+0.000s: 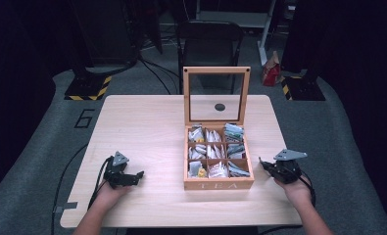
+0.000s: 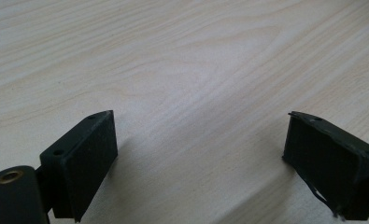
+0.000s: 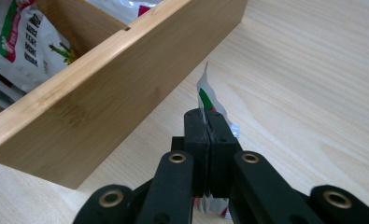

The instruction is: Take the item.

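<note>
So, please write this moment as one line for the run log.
left gripper: open, over bare table | right gripper: shut on white tea sachet | open bamboo tea box: beside right gripper

We see a white tea sachet [image 3: 209, 100] with red and green print standing on edge, clamped thin between closed jaws. It sits just outside the wooden tea box [image 3: 102, 98], above the worktop.

Between my black right gripper [image 3: 209, 122] jaws I see a white, red and green tea packet [image 3: 208, 95]; beside it, a light brown box [image 3: 102, 98].
</note>
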`<state>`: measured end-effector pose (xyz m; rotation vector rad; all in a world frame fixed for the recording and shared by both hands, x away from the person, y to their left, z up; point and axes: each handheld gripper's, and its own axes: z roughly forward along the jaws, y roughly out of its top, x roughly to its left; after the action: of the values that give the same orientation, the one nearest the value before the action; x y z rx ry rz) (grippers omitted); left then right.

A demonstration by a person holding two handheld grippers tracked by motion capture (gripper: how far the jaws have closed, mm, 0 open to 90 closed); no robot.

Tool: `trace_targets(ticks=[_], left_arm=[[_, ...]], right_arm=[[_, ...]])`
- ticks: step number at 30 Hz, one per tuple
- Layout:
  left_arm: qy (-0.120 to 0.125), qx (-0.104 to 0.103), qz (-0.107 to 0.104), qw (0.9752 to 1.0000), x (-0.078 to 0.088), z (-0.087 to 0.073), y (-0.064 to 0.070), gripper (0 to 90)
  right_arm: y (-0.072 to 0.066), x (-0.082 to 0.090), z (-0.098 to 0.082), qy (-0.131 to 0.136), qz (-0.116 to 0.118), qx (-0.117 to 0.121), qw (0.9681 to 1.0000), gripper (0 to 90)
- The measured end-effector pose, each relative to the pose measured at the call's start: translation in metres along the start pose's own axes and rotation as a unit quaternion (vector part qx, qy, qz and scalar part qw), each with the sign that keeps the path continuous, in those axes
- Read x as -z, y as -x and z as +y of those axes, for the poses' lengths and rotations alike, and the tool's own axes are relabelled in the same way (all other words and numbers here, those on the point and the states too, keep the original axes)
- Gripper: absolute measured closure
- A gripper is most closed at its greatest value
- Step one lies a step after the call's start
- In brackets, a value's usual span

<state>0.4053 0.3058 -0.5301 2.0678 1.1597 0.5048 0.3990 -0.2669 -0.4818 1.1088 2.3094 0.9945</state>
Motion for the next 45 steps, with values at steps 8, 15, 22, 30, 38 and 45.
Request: trace_targets(ticks=[8,15,22,30,38,45], left_arm=[[0.0,0.0,0.0,1.0,0.0,0.0,0.0,9.4],[-0.001,0.0,0.0,1.0,0.0,0.0,0.0,9.4],[0.0,0.001,0.0,1.0,0.0,0.0,0.0,9.4],[-0.001,0.0,0.0,1.0,0.0,0.0,0.0,9.4],[0.0,0.0,0.0,1.0,0.0,0.0,0.0,9.3],[-0.001,-0.001,0.0,1.0,0.0,0.0,0.0,9.4]], right_arm=[[-0.006,-0.004,-0.006,0.0,-0.002,0.002,1.0,88.9],[-0.01,-0.008,-0.012,-0.009,0.006,0.005,0.9999,87.4],[-0.014,-0.012,-0.015,-0.013,0.003,0.011,0.9998,86.5],[-0.017,-0.014,-0.017,-0.015,-0.004,0.025,0.9996,84.8],[-0.015,-0.016,-0.019,-0.03,-0.009,0.023,0.9992,81.1],[-0.015,-0.015,-0.019,-0.03,-0.005,0.01,0.9995,66.5]])
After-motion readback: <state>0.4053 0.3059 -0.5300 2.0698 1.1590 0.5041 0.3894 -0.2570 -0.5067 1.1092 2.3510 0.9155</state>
